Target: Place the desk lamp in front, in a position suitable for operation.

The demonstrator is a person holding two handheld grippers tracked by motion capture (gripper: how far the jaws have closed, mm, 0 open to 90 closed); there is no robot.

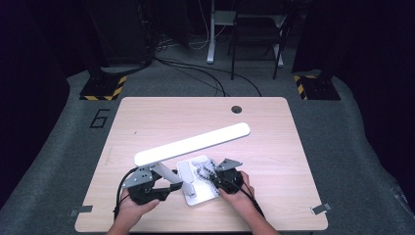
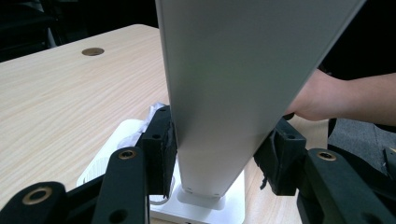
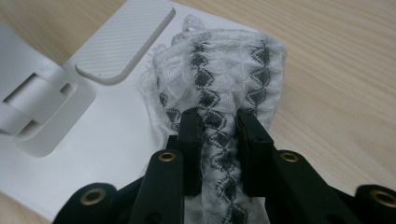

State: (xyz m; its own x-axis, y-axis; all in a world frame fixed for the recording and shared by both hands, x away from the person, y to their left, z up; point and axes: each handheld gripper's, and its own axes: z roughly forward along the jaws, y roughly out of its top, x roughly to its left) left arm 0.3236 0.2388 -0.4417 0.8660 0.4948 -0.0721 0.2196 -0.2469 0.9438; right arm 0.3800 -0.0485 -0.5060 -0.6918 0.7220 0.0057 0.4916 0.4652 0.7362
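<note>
A white desk lamp stands near the table's front edge, its long bar head slanting up to the right over a flat white base. My left gripper is shut on the lamp's arm, a pad pressing each side low down near the base. A white knitted cloth with black diamond rows lies over the right part of the base and onto the wood. My right gripper is shut on a bunched fold of that cloth.
The light wooden table has a round cable hole at the back. Grey carpet surrounds it, with two striped stand feet and furniture legs behind. The right hand sits just beyond the lamp arm.
</note>
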